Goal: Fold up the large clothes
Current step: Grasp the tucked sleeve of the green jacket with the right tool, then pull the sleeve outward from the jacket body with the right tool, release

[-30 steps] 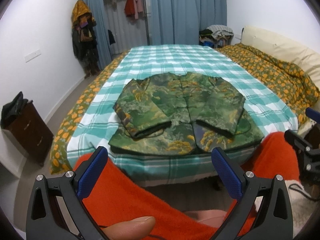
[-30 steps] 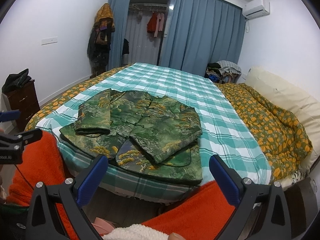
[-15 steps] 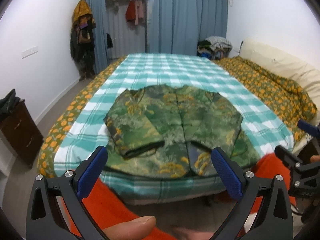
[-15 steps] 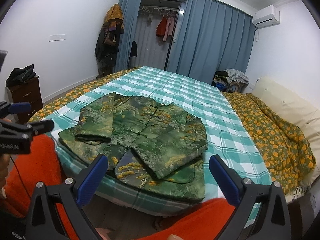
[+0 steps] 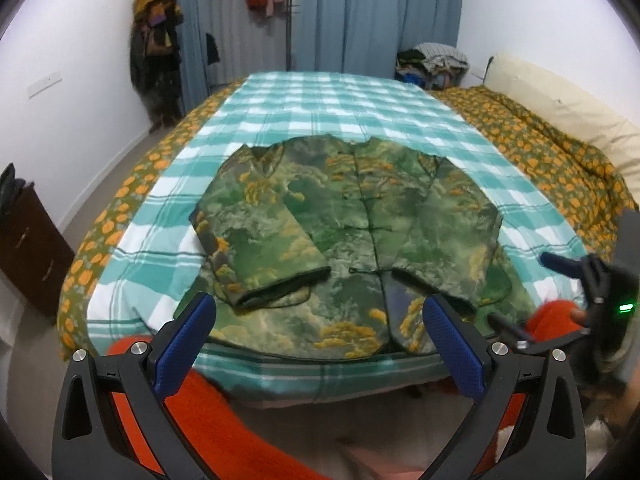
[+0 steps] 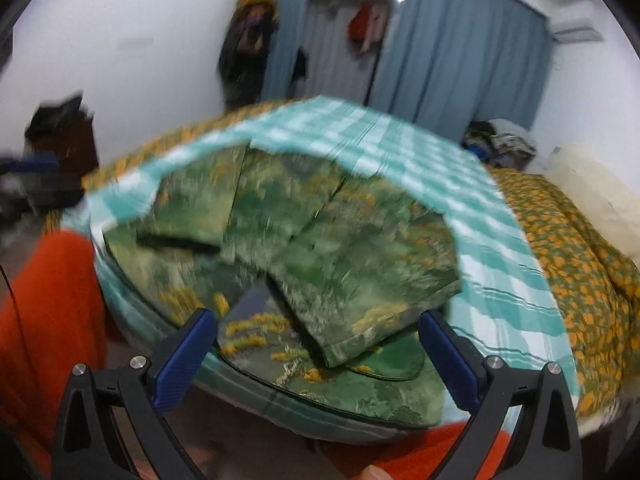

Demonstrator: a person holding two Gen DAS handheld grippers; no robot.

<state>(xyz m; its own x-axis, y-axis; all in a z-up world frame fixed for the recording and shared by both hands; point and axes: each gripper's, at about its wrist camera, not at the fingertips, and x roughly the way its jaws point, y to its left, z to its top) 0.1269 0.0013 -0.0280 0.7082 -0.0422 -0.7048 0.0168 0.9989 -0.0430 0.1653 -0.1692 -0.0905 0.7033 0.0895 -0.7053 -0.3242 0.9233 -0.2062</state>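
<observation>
Blue curtains point(image 5: 380, 16) hang across the far wall of a bedroom, and a bed under a teal-and-white checked sheet point(image 5: 332, 100) fills the middle of both views, with an orange-flowered quilt point(image 5: 560, 160) bunched along its right side and a dark wooden cabinet point(image 5: 28, 248) against the left wall. On the near part of the sheet lies the green patterned jacket point(image 5: 344, 224), front side up, both sleeves folded in across the chest, its hem close to the bed's near edge. The left gripper point(image 5: 320, 336) hangs above that edge with its blue-padded jaws spread wide and nothing between them, the jacket's hem showing in the gap beyond. The right gripper point(image 6: 316, 344) is likewise spread wide and empty, pointed at the jacket's right sleeve and lower corner; its view is smeared with motion blur. From the left wrist view the right gripper point(image 5: 560, 280) appears at the right edge, near the jacket's right hem corner, though whether it touches the cloth cannot be told. Orange fleece clothing point(image 5: 224, 420) of the person fills the bottom of both views.
</observation>
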